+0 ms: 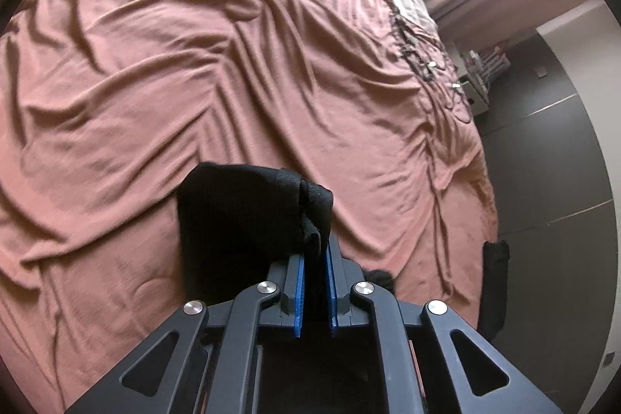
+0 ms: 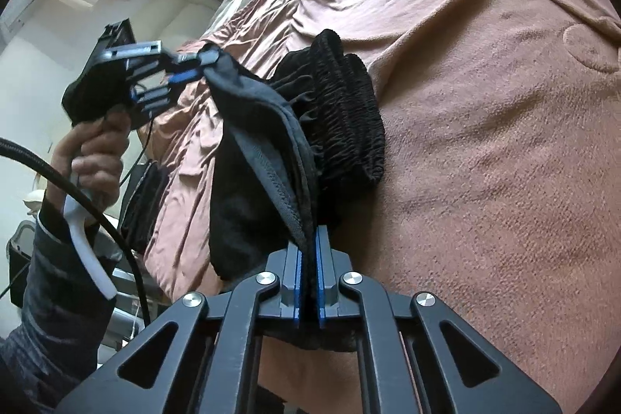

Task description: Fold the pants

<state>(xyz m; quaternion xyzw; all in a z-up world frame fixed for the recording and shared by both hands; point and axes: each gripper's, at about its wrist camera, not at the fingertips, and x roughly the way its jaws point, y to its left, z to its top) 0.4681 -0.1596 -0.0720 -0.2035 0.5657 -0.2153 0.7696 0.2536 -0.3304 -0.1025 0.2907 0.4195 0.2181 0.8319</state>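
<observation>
Our right tongs [image 2: 308, 251] are clamped on a bunched edge of the black pants [image 2: 271, 150], the blue pads pressed flat on the cloth with a stitched seam running up out of them. Our left tongs [image 1: 315, 251] are likewise closed on a fold of the same garment, a dark wad rising just ahead of the pads; from the right wrist view we see them pinching a corner of fabric up and to the left, in the person's hand [image 2: 95, 158]. The pants hang between the two grips, partly lifted, their gathered elastic waistband [image 2: 345, 111] resting on the rumpled pink bedspread [image 1: 194, 64]. We judge the step to be spreading the garment before the fold. To do it well, we should keep both grips firm, draw the hands apart until the cloth is taut and level, then lay it flat on a smooth stretch of bed, away from the edge by the floor [image 1: 543, 142].
</observation>
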